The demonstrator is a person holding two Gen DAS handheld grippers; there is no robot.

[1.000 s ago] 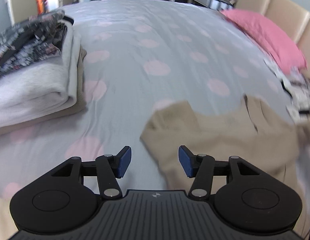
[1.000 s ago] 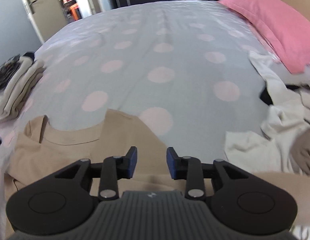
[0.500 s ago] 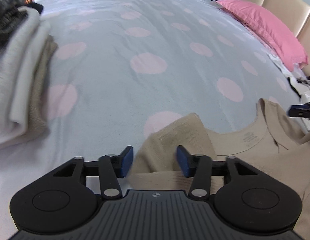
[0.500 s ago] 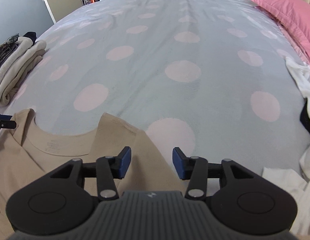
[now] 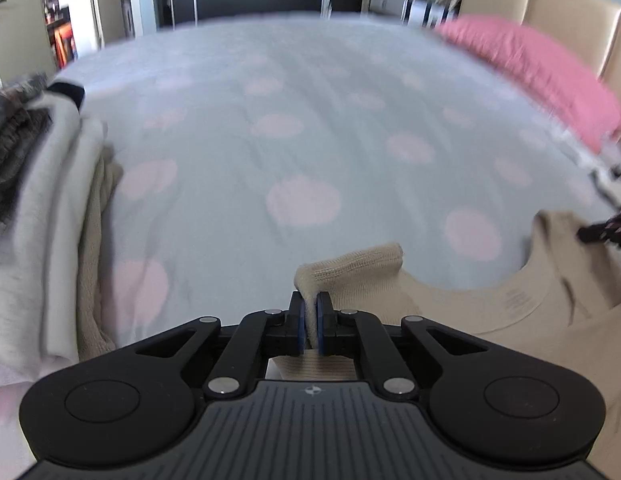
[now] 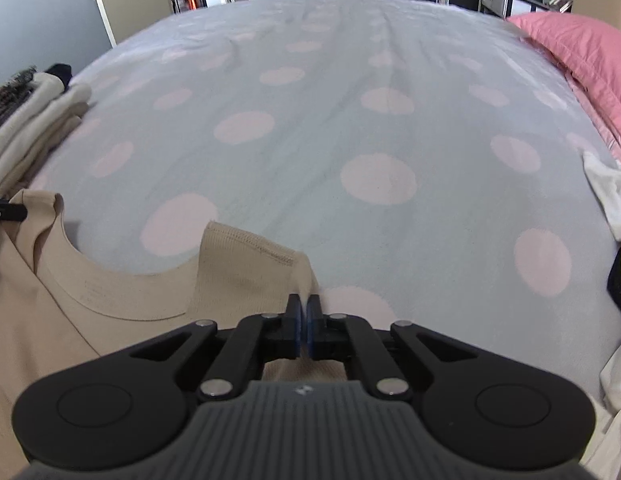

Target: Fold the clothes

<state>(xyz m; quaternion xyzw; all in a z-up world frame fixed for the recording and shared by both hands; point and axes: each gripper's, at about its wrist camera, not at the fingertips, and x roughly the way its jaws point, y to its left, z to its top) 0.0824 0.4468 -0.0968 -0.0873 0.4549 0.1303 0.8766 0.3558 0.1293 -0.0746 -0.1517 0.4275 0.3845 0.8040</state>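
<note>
A beige sleeveless top (image 5: 510, 312) lies at the near edge of the bed, neckline facing away; it also shows in the right wrist view (image 6: 122, 312). My left gripper (image 5: 309, 322) is shut on the top's left shoulder strap, which bunches up between the blue pads. My right gripper (image 6: 303, 320) is shut on the edge of the top's right shoulder strap (image 6: 250, 264). Each gripper's tip peeks into the other view at the frame edge.
A stack of folded clothes (image 5: 42, 208) sits on the left of the bed, also seen in the right wrist view (image 6: 26, 128). A pink pillow (image 6: 582, 52) lies far right. White and dark unfolded clothes (image 6: 614, 208) lie at the right. The bedspread (image 6: 350, 120) is grey with pink dots.
Both grippers moved onto the top's shoulder straps and closed from open to shut on them. The left strap is now bunched and lifted a little.
</note>
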